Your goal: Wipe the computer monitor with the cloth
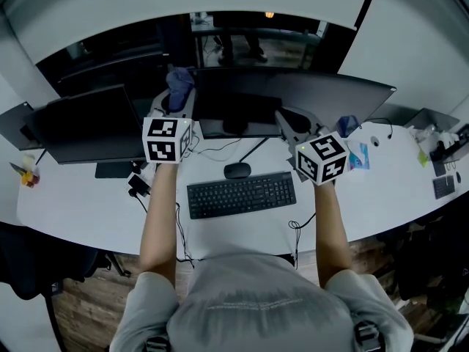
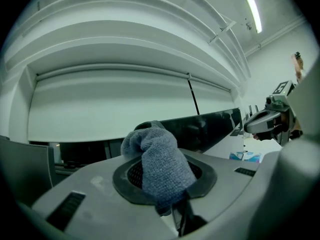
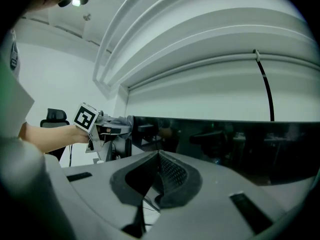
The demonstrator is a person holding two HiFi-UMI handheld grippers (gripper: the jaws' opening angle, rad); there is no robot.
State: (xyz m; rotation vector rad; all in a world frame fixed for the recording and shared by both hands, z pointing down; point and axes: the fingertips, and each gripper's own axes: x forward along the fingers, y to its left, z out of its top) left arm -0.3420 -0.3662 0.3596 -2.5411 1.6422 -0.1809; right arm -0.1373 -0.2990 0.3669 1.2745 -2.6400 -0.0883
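Plainly, in the head view the cloth [image 1: 179, 81] is already picked up. The left gripper [image 1: 176, 103] holds it at the upper left corner of the centre monitor [image 1: 308, 94], though contact cannot be judged, so the wiping looks barely begun. The right gripper [image 1: 287, 123] hangs before the screen's lower edge. On the desk [image 1: 381, 189] are two monitors, the second monitor [image 1: 84, 123] at the left, one keyboard [image 1: 242, 194] and one mouse [image 1: 237, 170]. In the left gripper view, the jaws are clamped on the one grey cloth. In the right gripper view, the jaws are pressed together with nothing between.
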